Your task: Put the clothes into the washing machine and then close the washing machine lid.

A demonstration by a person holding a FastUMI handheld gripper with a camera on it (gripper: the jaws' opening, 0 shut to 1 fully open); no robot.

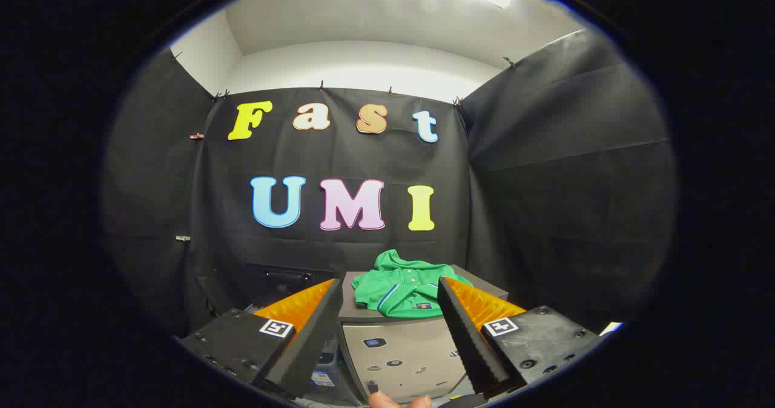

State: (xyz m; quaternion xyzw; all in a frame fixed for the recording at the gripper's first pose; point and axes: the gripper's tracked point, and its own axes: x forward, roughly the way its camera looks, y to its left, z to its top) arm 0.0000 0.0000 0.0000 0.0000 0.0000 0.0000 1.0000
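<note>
Green cloth: I count one shirt (404, 292), crumpled in a heap on the closed lid (357, 311) of one washer (402, 356). My claw (389, 311) has its two fingers spread apart, gripping nothing, and the shirt sits between their tips and just beyond them. Its collar points away from me toward the back wall; I cannot tell a clear long axis. Black cloth walls close the booth on three sides, under a white ceiling. Fingertips (399, 401) show below the washer's front.
</note>
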